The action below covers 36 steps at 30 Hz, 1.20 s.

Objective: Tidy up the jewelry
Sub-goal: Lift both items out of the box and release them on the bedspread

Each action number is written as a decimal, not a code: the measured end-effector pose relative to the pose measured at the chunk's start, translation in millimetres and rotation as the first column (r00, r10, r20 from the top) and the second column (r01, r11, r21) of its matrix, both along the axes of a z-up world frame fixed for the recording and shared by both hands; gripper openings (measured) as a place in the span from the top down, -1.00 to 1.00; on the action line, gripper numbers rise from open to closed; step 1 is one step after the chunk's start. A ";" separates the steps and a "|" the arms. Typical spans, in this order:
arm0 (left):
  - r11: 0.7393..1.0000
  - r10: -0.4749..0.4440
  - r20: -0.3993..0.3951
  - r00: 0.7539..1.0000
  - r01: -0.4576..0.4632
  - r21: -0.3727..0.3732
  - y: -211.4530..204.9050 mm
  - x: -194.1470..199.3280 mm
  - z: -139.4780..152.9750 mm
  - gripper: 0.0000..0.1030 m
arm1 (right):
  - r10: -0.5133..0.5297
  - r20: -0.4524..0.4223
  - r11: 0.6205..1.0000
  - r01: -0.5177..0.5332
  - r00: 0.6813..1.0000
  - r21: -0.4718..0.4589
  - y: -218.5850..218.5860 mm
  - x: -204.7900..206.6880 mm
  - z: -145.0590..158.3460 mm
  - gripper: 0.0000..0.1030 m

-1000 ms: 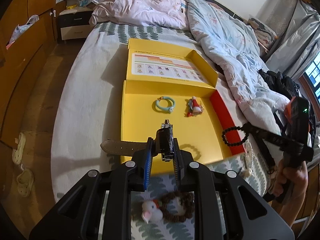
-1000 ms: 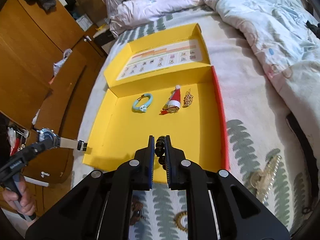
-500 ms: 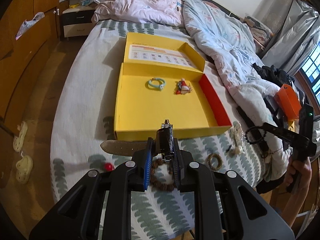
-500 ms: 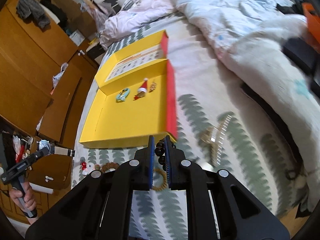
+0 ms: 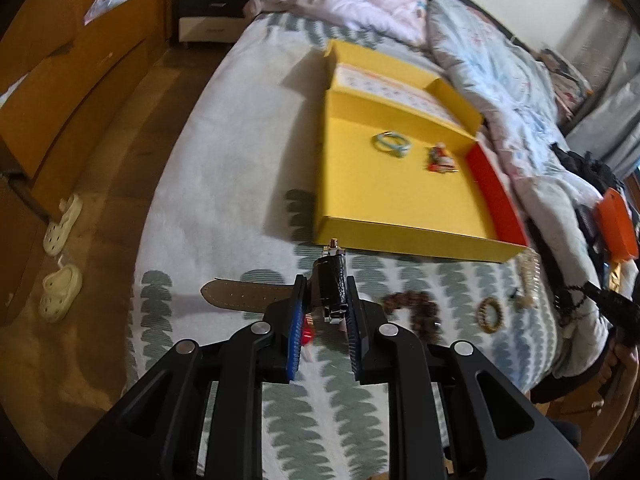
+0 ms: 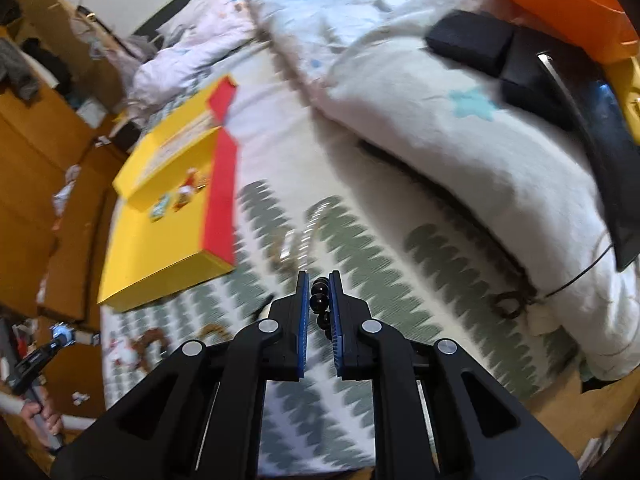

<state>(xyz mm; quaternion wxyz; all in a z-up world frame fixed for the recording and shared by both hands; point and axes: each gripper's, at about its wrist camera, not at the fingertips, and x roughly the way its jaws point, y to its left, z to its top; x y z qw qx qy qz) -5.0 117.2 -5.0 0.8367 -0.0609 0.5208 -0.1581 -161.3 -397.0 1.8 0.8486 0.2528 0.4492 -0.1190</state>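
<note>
**Between the pads: two held pieces, and stock awaiting sorting**

Nearest, left gripper (image 5: 323,304): closed on a wristwatch (image 5: 330,280), gripped at the black strap close to the case; the brown perforated strap end (image 5: 244,298) hangs out sideways, the buckle points forward. Judged moderately heavy at the case, with limp straps that will swing; a hold beside the case looks soundest, and the glass wants a gentle set-down.

Nearest, right gripper (image 6: 320,296): nearly shut on a black bead bracelet (image 6: 320,300), several beads pinched between the blue pads. Judged light, round and slippery; beads could roll out of a loose pinch, so gripping across the strand suits it.

Bedspread (image 5: 224,184), just beyond the left gripper: brown bead bracelet (image 5: 416,308), small golden ring bracelet (image 5: 490,312), pale hair claw (image 5: 528,276), a red-and-white trinket partly hidden under the pads. All look light; the claw is rigid and probably brittle.

Further: yellow box (image 5: 400,200), open, red side wall, holding a light-blue bracelet (image 5: 392,142) and a small Santa charm (image 5: 439,158), well apart from each other. Most of its floor is bare.

Far: crumpled quilts (image 5: 460,20).
</note>
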 end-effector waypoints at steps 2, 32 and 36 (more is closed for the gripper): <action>1.000 0.020 -0.021 1.000 -0.019 0.017 4.2 9.7 -11.6 0.63 | -0.024 -0.065 1.000 0.023 0.998 -0.016 -5.0 4.9 -13.2 0.76; 0.994 -0.001 -0.009 1.000 0.002 0.111 15.9 79.7 -65.1 0.04 | -0.001 -0.226 0.992 -0.027 0.974 -0.122 22.6 49.8 -59.6 0.65; 0.989 -0.038 0.038 0.999 0.033 0.143 8.2 84.5 -55.0 -0.18 | -0.021 -0.200 0.990 -0.008 0.980 -0.140 22.4 51.2 -51.9 0.64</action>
